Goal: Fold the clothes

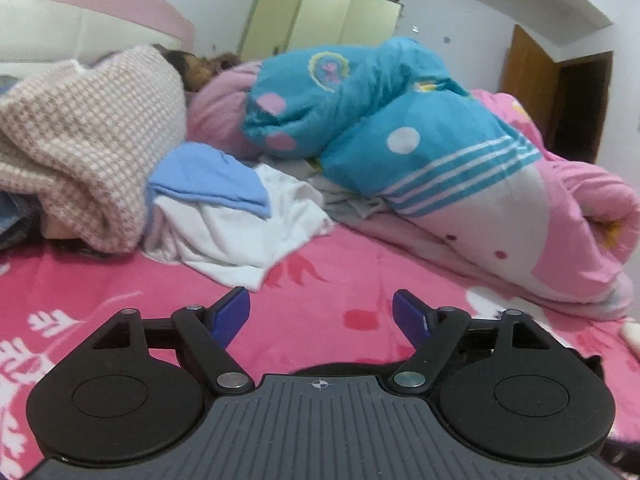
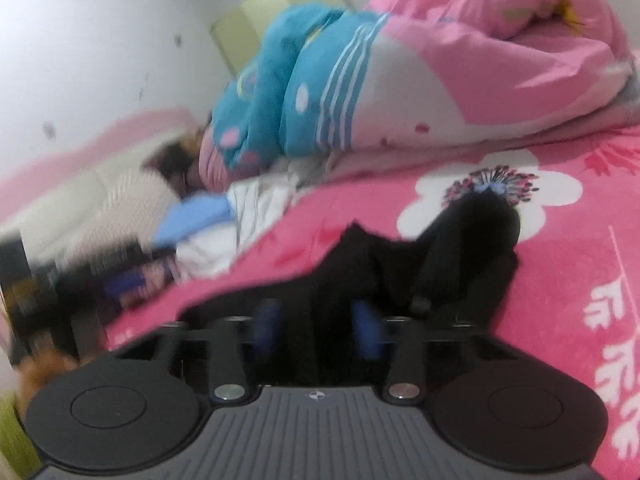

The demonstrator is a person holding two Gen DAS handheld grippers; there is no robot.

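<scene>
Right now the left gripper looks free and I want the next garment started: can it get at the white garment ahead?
Probably yes. The left gripper has open jaws with nothing between them, and only bare pink bedspread lies before the white garment.

1. The left wrist camera sits low and close over the pink bed cover (image 1: 328, 280), looking forward between the fingers of the left gripper (image 1: 321, 314) towards the bed's far side, roughly level.
2. The right wrist camera also rides low over the cover, behind the right gripper (image 2: 318, 330), but its view is rolled and partly blurred.
3. Both views share the blue and pink quilt (image 1: 400, 132) (image 2: 304, 92), the white and light blue clothes (image 1: 236, 220) (image 2: 240, 216), the beige blanket (image 1: 80, 140) and the pale green wardrobe (image 1: 320, 16).
</scene>
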